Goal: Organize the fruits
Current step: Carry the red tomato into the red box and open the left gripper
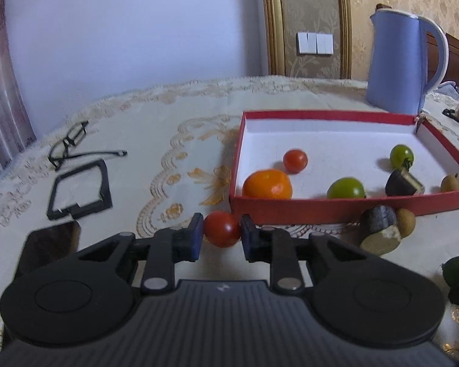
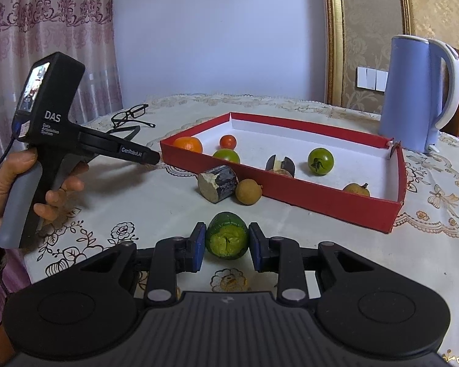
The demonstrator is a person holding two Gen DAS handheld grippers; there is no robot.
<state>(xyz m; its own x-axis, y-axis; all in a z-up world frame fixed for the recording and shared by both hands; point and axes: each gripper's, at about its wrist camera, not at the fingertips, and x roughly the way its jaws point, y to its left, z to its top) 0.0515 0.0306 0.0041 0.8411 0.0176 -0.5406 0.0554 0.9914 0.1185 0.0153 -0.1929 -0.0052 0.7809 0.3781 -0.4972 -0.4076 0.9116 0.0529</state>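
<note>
Red tomato and green fruit clamped

I am holding a red tomato (image 1: pixel 222 228) in my left tool (image 1: pixel 222 235), clamped tight, just in front of the red box (image 1: pixel 321 209) on the table (image 1: pixel 168 128). My right tool (image 2: pixel 227 241) is gripping a cut green fruit (image 2: pixel 227 240) nearby. An orange (image 1: pixel 267 184), another tomato (image 1: pixel 295 160) and two green tomatoes (image 1: pixel 345 188) are lying in the box.
</note>
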